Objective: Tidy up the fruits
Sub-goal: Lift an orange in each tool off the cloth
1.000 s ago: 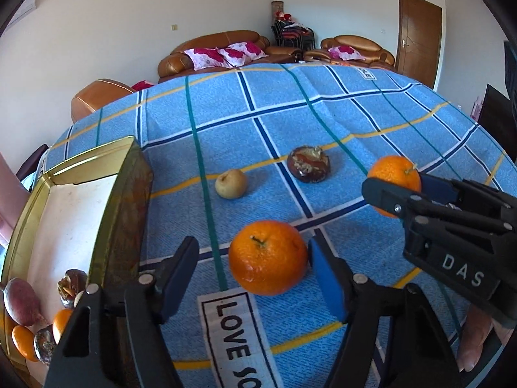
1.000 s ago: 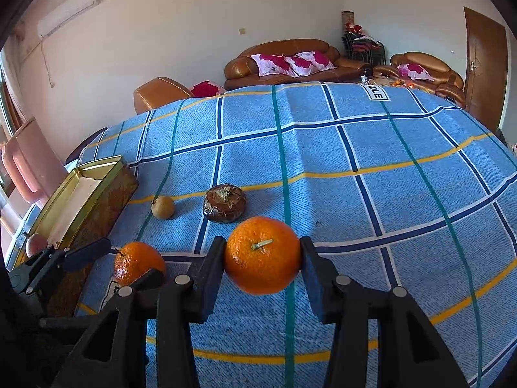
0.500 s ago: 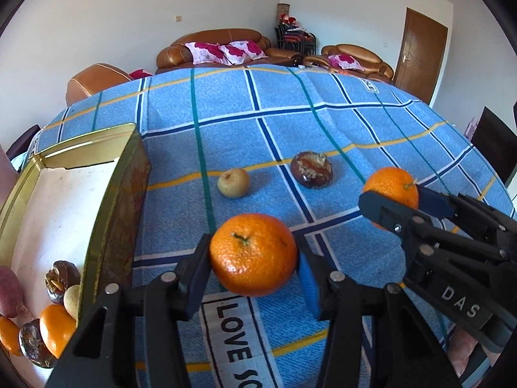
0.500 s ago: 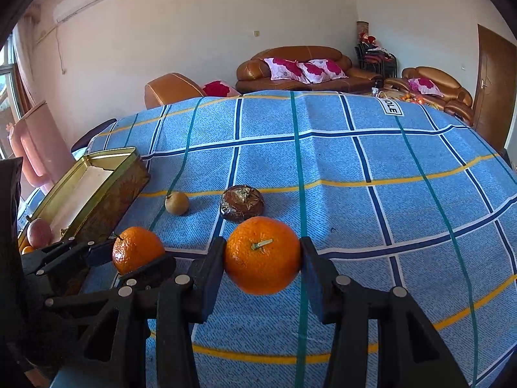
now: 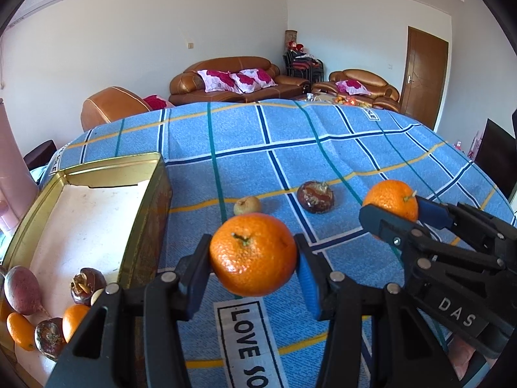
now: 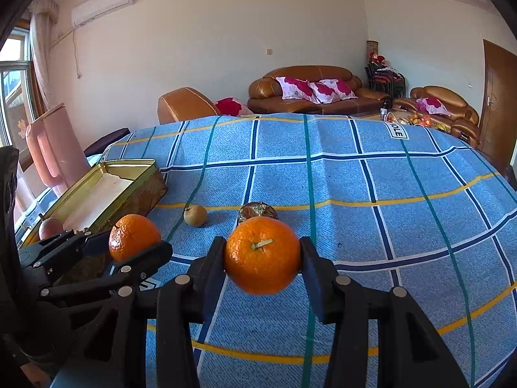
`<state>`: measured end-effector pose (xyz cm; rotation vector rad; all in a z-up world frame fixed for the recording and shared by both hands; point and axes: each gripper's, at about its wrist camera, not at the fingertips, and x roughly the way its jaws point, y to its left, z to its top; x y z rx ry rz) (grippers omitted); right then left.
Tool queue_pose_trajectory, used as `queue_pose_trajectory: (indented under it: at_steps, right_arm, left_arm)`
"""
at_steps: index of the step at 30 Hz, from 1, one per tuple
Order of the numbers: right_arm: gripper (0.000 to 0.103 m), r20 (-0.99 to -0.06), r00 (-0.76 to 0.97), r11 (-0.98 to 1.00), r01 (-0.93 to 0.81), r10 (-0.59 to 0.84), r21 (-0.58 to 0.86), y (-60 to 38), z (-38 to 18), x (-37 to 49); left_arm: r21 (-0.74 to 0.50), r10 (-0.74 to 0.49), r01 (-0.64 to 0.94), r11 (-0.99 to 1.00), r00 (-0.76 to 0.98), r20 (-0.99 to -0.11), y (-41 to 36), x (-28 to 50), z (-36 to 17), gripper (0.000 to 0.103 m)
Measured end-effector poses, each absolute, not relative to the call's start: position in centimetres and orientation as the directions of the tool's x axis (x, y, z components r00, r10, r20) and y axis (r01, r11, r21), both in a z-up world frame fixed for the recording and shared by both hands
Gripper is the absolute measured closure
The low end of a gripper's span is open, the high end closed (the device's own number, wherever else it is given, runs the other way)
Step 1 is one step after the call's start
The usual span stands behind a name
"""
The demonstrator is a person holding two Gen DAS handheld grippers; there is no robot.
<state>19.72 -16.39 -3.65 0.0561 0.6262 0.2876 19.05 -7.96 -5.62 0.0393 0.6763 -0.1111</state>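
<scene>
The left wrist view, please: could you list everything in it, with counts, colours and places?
Held oranges: 2, orange, one in the left hand-held gripper, one in the right.
Pale fruit: 1, yellowish, on the cloth.
Dark fruit: 1, brown, on the cloth beside it.
Tin: 1, gold, left, holding several fruits.
Tablecloth: 1, blue checked.
Sofas: brown, by the far wall.
Left hand-held gripper: black.
Right hand-held gripper: black.

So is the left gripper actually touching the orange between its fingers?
Touching. In the left wrist view, the left gripper has both fingers pressed against the sides of the orange, which sits lifted above the blue tablecloth.
</scene>
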Motion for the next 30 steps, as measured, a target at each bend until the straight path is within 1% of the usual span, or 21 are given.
queue_pose_trajectory:
  at_steps: [10,30]
  right_arm:
    - [0.055,-0.518,0.805,0.957,-0.259,0.290,0.132,-16.6,-3.1,18.6]
    - [0.055,-0.419,0.860,0.955,-0.284,0.293,0.085,-16.3,-2.1,16.6]
  left_arm:
    - [0.038,-0.059,0.096,0.995,0.831,-0.553,-8.2,17.6,-4.7,0.052]
    - [0.061,-0.023,0.055,0.997,0.898,-0.440,-8.1,15.3,-3.5,0.052]
